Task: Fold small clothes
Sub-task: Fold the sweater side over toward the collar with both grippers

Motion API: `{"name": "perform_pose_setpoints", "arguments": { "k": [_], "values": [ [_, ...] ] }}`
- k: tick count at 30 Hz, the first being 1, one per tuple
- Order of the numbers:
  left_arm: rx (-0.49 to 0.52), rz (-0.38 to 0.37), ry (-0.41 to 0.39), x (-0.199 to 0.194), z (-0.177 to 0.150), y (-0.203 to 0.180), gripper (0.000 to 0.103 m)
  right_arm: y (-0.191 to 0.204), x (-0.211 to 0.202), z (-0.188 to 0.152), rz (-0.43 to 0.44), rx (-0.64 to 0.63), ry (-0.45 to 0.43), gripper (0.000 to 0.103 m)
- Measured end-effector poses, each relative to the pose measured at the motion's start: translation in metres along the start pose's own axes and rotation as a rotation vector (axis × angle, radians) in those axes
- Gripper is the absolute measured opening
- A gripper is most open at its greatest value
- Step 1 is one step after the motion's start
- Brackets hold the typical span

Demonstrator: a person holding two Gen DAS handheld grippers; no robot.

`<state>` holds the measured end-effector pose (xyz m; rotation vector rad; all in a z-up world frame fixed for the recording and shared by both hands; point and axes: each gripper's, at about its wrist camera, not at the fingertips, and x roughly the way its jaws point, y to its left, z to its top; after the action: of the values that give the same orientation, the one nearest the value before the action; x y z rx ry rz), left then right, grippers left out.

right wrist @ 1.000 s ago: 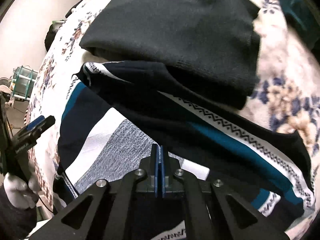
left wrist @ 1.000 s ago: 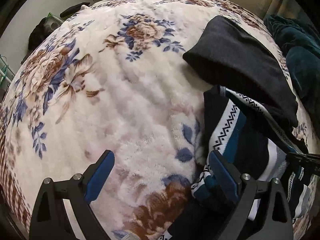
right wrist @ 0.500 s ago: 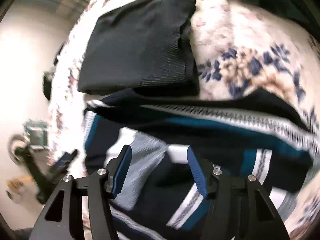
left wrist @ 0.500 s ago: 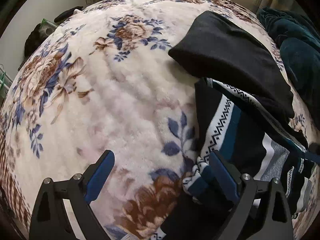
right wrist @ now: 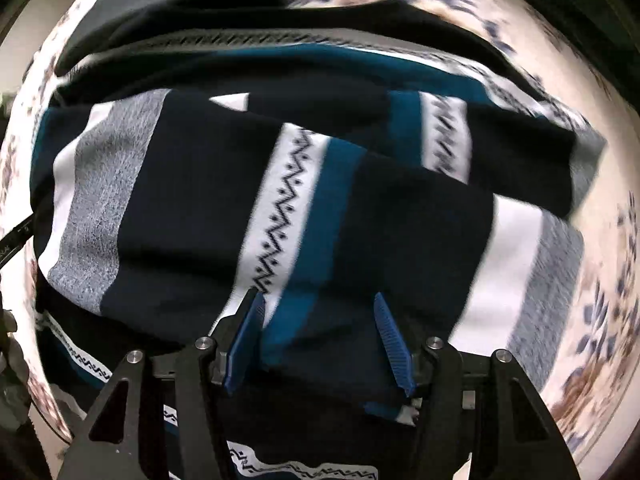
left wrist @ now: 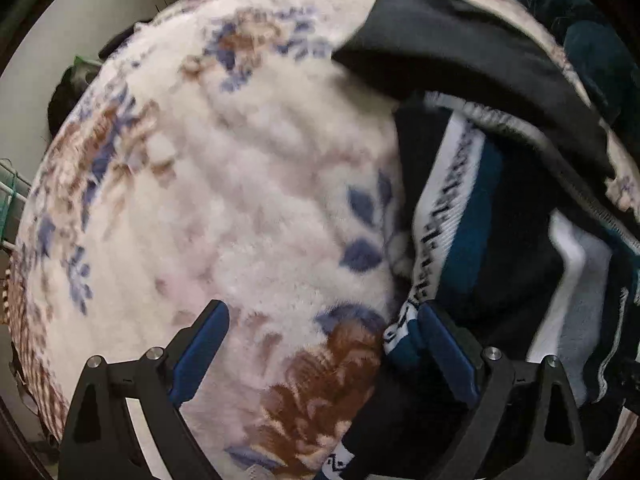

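A striped garment in navy, teal, white and grey lies folded over itself on the floral blanket. My right gripper points straight down over it. Its blue pads stand apart with nothing pinched between them. In the left wrist view the same garment fills the right side. My left gripper is wide open above the blanket. Its right finger sits at the garment's patterned left edge. A folded black garment lies just beyond the striped one and overlaps its far edge.
A dark teal fabric heap lies at the far right of the bed. Beyond the bed's left edge are a green wire rack and a dark object by the wall. The blanket shows bare to the striped garment's right.
My right gripper has opened, let go of the striped garment and swung across above it while rolling. The garment now lies folded. The left gripper has shifted only slightly and stays open.
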<state>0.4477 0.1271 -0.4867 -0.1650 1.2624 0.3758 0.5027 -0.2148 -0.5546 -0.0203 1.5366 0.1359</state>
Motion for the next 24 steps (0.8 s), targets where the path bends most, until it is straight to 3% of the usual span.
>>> {"name": "perform_pose_setpoints", "arguments": {
  "k": [2,5,7,9,10,11,13,15,17,19,22,24],
  "values": [
    [-0.004,-0.049,-0.063,-0.022,0.003,-0.011,0.097,-0.004,-0.013,-0.002,-0.008,0.038,-0.028,0.060],
    [0.037,-0.131,-0.069,-0.023,0.002,-0.039,0.097,0.002,-0.035,-0.007,0.051,0.062,-0.129,0.060],
    [0.080,-0.117,-0.046,-0.008,0.001,-0.055,0.097,0.012,-0.036,-0.009,0.041,0.058,-0.177,0.060],
    [0.125,-0.065,-0.001,0.014,-0.003,-0.062,0.099,0.013,-0.026,-0.010,0.021,0.075,-0.185,0.060],
    [0.123,-0.074,0.021,0.024,-0.004,-0.060,0.100,0.009,-0.017,-0.013,-0.008,0.102,-0.175,0.060],
    [0.101,-0.101,0.032,0.028,-0.003,-0.055,0.103,-0.004,-0.009,-0.016,-0.044,0.150,-0.164,0.057],
    [0.075,-0.136,0.047,0.031,0.001,-0.047,0.103,-0.041,-0.005,-0.024,-0.023,0.275,-0.168,0.055],
    [0.089,-0.116,0.043,0.024,0.004,-0.050,0.103,-0.065,-0.006,-0.028,-0.001,0.335,-0.159,0.042],
    [0.105,-0.102,0.014,0.009,0.011,-0.055,0.103,-0.079,-0.012,-0.030,0.068,0.360,-0.140,0.043],
    [0.136,-0.099,-0.036,-0.008,0.023,-0.064,0.103,-0.091,-0.029,-0.026,0.113,0.397,-0.141,0.052],
    [0.204,-0.043,-0.128,-0.021,0.056,-0.081,0.103,-0.109,-0.059,-0.001,0.129,0.392,-0.198,0.073],
    [0.230,-0.012,-0.164,-0.015,0.083,-0.091,0.103,-0.127,-0.067,0.029,0.088,0.362,-0.232,0.074]
  ]
}}
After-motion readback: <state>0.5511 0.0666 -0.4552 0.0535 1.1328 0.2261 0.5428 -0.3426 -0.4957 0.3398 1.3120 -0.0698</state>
